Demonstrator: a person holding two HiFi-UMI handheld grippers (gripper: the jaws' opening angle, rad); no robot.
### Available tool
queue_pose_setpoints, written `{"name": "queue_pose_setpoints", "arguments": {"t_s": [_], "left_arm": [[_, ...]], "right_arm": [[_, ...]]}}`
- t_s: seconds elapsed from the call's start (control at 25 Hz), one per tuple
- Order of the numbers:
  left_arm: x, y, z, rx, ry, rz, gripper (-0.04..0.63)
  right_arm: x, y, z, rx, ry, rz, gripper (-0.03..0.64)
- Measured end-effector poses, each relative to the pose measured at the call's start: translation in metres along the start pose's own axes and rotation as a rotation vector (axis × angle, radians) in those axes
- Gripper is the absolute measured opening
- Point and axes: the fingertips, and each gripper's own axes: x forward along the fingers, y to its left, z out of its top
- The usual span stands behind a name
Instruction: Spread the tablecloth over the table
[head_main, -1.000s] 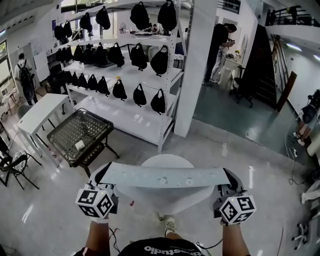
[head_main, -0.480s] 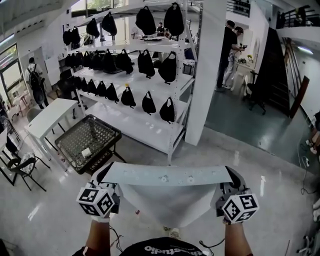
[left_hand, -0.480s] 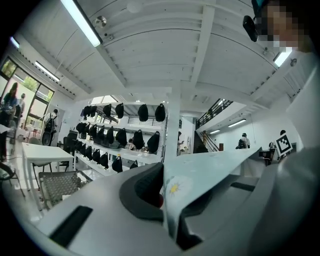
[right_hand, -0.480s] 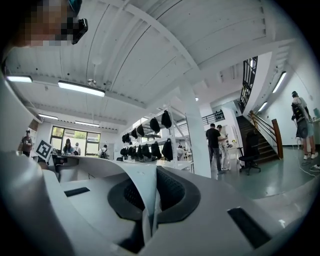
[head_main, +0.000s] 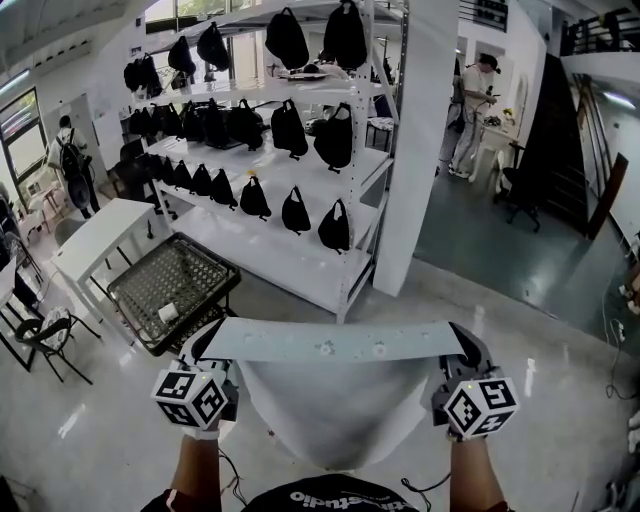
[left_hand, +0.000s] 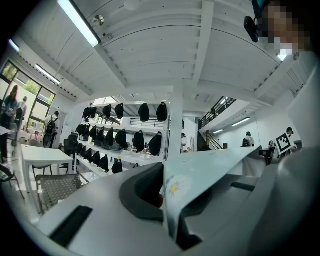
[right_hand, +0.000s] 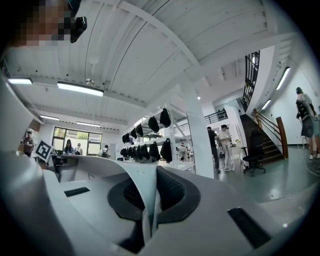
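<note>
The tablecloth (head_main: 330, 342), pale blue with small daisies printed on it, is stretched taut and level in the air at about chest height. Its top edge forms a straight band between the two grippers and the rest hangs down in a loose white belly in front of the person. The left gripper (head_main: 205, 345) has its jaws pinched right together on the near left corner, a daisy showing just beside the pads. The right gripper (head_main: 462, 342) is clamped just as tightly on the opposite corner. A second ago the rim of a round white table showed beyond the cloth's top edge. Now the hanging cloth covers that spot, and the shelving rack (head_main: 300, 250) with its black bags (head_main: 335, 225), the white pillar (head_main: 415, 150) and the wire-mesh trolley (head_main: 170, 290) all sit closer. I take it the person has walked the cloth forward over the table, so lowering and smoothing it come next.
</note>
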Motion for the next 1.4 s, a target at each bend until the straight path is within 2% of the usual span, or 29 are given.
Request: {"name": "queue_pose_setpoints", "arguments": {"t_s": [0.48,0.88,1.04,1.4], "left_arm": [[0.059,-0.014,0.025,0.029,-0.045,0.022,0.021],[0.114,-0.015,0.031,0.062,-0.064,0.034,0.021],[0.143,-0.011,0.032,0.053,-0.052,0.039,0.021],[0.215,-0.013,0.048,0.085,-0.076,0.045,0.023]], "right_arm": [[0.046,-0.046,0.031,-0.015,-0.044,0.016,0.026],[0.091,-0.082,0.03,-0.022,-0.05,0.018,0.026],[0.117,-0.097,0.034,-0.03,-0.044,0.023,0.026],[0.17,-0.14,0.046,-0.036,-0.062,0.008,0.026]]}}
